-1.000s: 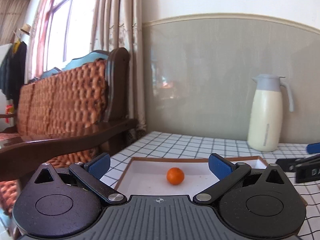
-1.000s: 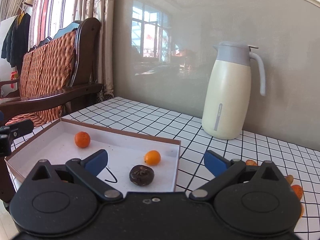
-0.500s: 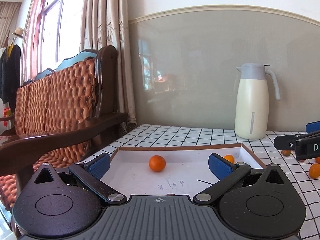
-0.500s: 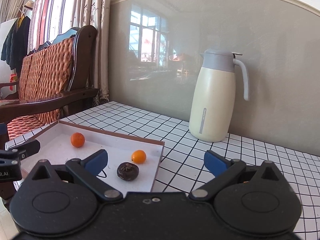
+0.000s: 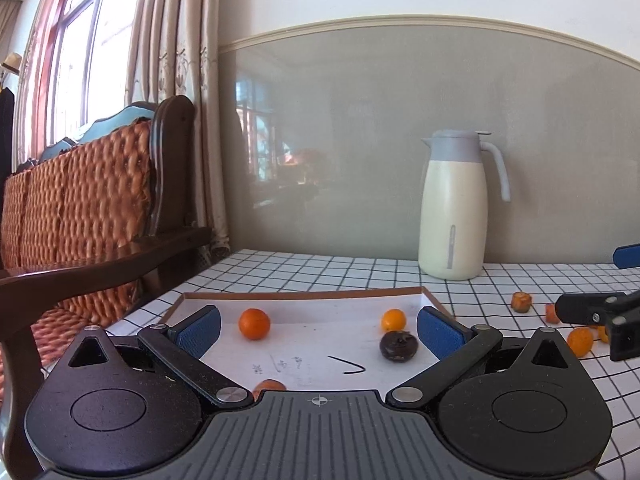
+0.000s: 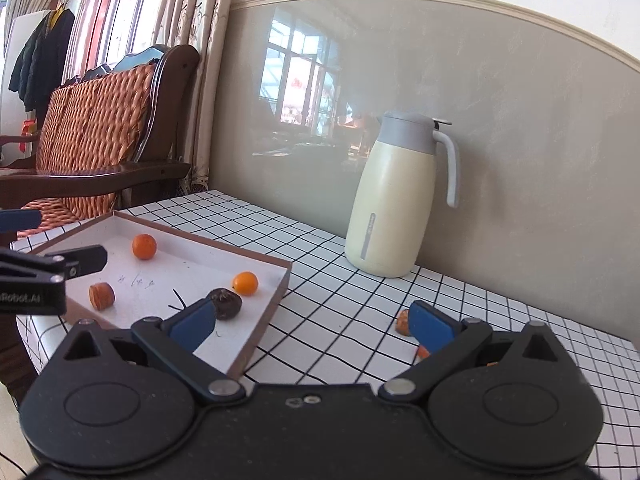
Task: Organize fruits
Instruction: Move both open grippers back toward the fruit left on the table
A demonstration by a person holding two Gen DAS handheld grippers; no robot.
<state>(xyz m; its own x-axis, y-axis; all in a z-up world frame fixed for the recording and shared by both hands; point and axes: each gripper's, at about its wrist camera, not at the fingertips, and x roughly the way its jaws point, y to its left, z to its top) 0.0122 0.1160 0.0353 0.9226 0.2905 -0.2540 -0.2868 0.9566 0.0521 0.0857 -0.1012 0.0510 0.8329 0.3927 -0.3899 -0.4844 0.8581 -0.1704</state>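
Four fruits (image 6: pixel 144 246) are lying in the tray (image 6: pixel 262 322); more are waiting beside the jug (image 6: pixel 390 204).
Both hand-held grippers, left (image 5: pixel 318 326) and right (image 6: pixel 312 326), are gaping wide and empty; the right one should be centring over a loose fruit (image 6: pixel 403 321) before closing.

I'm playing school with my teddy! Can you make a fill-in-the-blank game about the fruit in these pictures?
1. The tray holds ___ pieces of fruit.
2. The darkest fruit in the tray is coloured ___.
3. The tall cream jug stands on the ___ tablecloth.
4. Both grippers' jaws, left gripper and right gripper, are ___.

Missing words: four; brown; checked; open
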